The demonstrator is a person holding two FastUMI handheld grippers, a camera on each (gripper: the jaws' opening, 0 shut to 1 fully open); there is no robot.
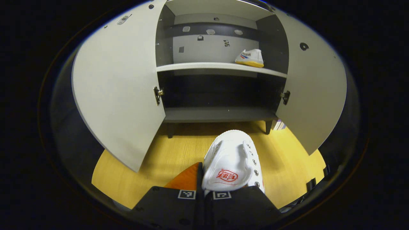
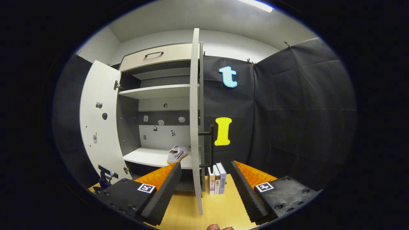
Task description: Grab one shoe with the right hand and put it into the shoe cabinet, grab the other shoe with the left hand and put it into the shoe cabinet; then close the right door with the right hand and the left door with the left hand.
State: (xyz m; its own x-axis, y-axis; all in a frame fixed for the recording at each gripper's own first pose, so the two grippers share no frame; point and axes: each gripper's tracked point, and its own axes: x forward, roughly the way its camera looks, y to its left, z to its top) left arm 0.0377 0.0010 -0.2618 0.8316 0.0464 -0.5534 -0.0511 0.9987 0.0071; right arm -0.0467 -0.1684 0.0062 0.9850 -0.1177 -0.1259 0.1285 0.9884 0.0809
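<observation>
Left hand-held gripper [image 1: 204, 188] clamping shoe [image 1: 232, 163], cabinet doors [image 1: 118, 95] wide

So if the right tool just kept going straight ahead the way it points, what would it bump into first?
Most likely the open right door of the shoe cabinet. The right tool is open, and the door's edge stands between its fingers, just ahead. Depth is hard to judge, but nothing seems nearer.
</observation>
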